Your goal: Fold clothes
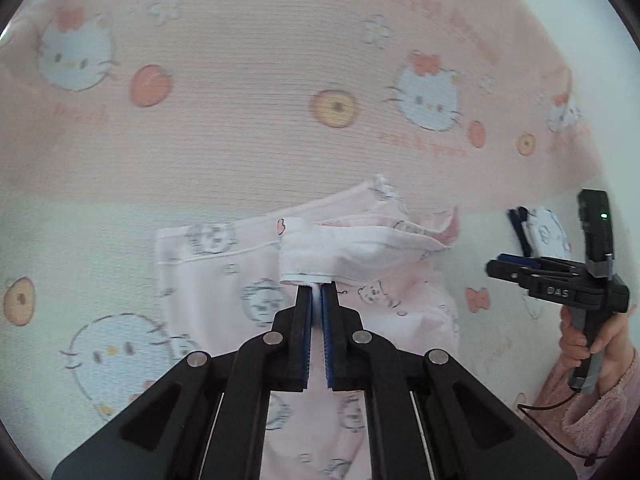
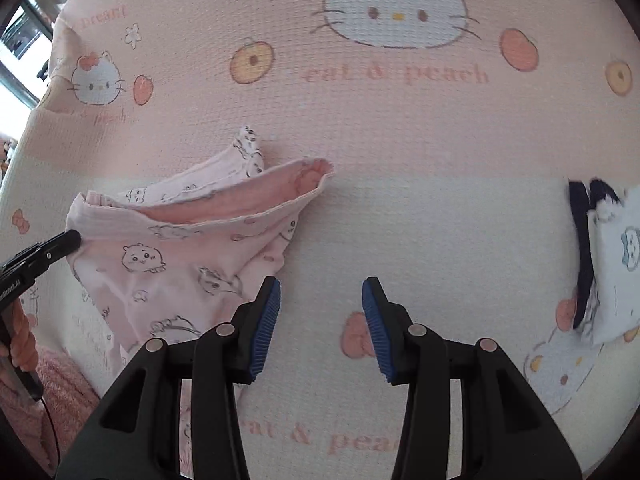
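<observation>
Left wrist view: left gripper (image 1: pixel 317 294), lower centre, is clamped on the white ribbed hem of a pale pink cartoon-print garment (image 1: pixel 224 276), which is lifted at frame centre over a pink-and-cream cat-print blanket (image 1: pixel 240 120). At right edge, a hand (image 1: pixel 592 340) holds the right gripper (image 1: pixel 505 265). Right wrist view: garment at centre left, left gripper's tip touching its edge; right gripper's jaws stand apart, nothing between them, over bare blanket; a folded white-and-navy cloth (image 2: pixel 612 264) lies at right edge.
</observation>
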The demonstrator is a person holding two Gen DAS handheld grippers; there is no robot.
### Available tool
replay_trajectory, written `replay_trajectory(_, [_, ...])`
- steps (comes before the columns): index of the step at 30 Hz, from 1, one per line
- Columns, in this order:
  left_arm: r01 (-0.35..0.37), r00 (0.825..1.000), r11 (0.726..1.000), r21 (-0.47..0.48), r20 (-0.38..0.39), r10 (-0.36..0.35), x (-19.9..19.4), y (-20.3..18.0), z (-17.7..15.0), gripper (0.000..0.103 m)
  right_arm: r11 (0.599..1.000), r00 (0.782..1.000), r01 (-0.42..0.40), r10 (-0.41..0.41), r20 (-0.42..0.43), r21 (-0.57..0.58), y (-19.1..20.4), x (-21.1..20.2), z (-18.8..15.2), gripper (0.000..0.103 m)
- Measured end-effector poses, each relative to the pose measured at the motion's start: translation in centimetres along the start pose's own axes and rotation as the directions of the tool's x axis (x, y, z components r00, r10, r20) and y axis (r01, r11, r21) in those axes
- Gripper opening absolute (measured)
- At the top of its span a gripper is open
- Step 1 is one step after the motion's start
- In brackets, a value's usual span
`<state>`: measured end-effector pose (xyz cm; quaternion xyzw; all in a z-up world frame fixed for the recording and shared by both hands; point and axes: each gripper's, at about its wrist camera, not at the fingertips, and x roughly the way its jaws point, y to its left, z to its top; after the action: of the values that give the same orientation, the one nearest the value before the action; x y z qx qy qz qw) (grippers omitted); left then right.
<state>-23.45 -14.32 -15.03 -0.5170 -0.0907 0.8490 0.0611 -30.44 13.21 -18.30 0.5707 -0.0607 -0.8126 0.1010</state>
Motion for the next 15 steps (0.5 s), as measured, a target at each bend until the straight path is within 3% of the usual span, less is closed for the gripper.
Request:
replay_trajectory(5, [-0.109, 0.992, 0.991, -0.078, -0.075, 0.103, 4.0, 5.1, 0.5, 0.005, 0.991, 0.993, 0.111, -0.109, 0.034, -0.069, 2.6, 2.3, 3.6, 0.044])
replay_trajectory(9, [-0.047, 0.993, 0.994, -0.098, -0.108, 0.036, 6.6, 5.9, -0.3, 0.006, 0.992, 0.996, 0.082, -0.078, 0.049, -0.098, 3.8, 4.0, 5.3, 0.044])
replay_trajectory(13, [-0.065, 0.99, 0.996, -0.068, -0.133, 0.055, 8.1, 5.7, 0.0, 0.006, 0.974, 0.998, 0.041, -0.027, 0.063, -0.224, 7.1, 4.8, 6.4, 0.046])
replay_trajectory(15, [-0.07, 0.991, 0.995, -0.074, -0.115, 0.061, 7.8, 6.1, 0.4, 0.006, 0.949, 0.999, 0.037, -0.031, 0.024, -0.314, 9.0, 6.5, 6.6, 0.058])
